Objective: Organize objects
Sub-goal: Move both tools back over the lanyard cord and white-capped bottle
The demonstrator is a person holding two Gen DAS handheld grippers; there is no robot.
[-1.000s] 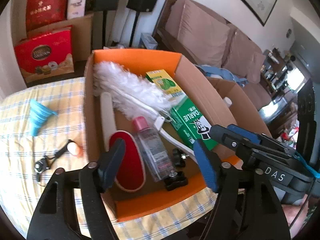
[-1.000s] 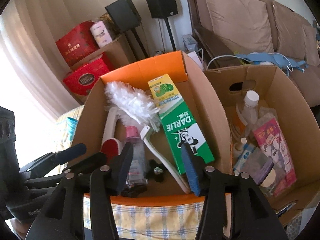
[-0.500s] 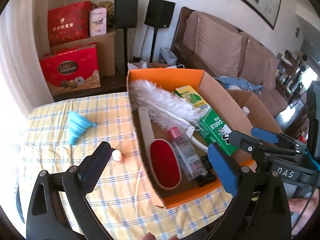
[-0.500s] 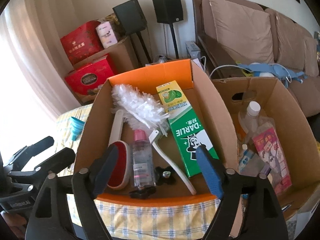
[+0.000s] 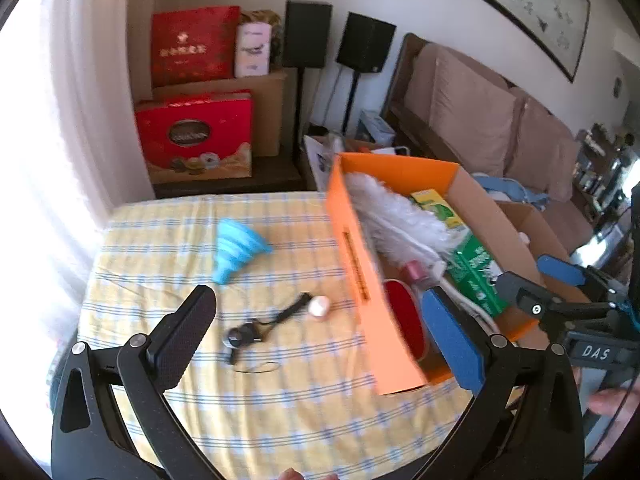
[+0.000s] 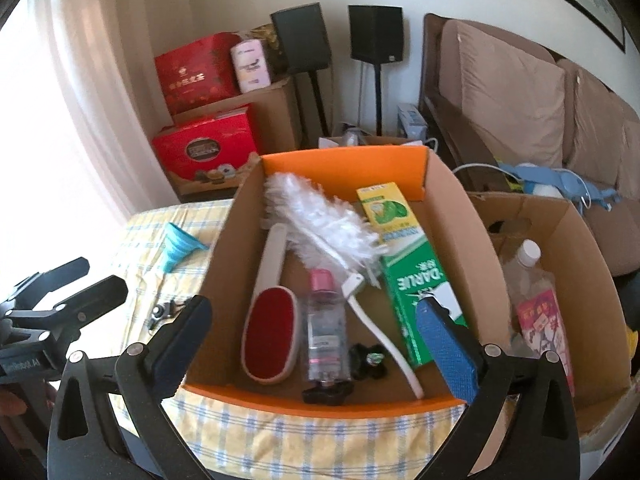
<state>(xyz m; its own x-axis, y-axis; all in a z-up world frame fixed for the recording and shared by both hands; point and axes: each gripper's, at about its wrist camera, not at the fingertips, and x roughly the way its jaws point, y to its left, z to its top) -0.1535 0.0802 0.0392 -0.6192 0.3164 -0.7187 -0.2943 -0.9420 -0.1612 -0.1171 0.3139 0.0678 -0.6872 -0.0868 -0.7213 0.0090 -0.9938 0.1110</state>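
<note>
An orange-edged cardboard box [image 6: 344, 164] on the yellow checked tablecloth [image 5: 280, 392] holds a white duster [image 6: 320, 220], a red lint brush [image 6: 270, 340], a pink-capped bottle [image 6: 324, 320], a green Darlie carton [image 6: 412, 272] and black knobs [image 6: 368, 360]. On the cloth to its left lie a blue funnel [image 5: 236, 246], a black strap item [image 5: 260, 326] and a small pinkish ball [image 5: 320, 306]. My left gripper [image 5: 320, 336] is open and empty above the strap and ball. My right gripper [image 6: 316, 344] is open and empty over the box's front.
A second cardboard box [image 6: 576, 240] with bottles and packets stands right of the first. Red gift boxes [image 5: 196, 140], speakers [image 6: 376, 32] and a sofa [image 6: 512, 92] are behind the table. The box's orange flap [image 5: 368, 288] leans over the cloth.
My left gripper has swung left, from over the box to over the tablecloth. Both grippers have opened wider. My right gripper has drawn back a little.
</note>
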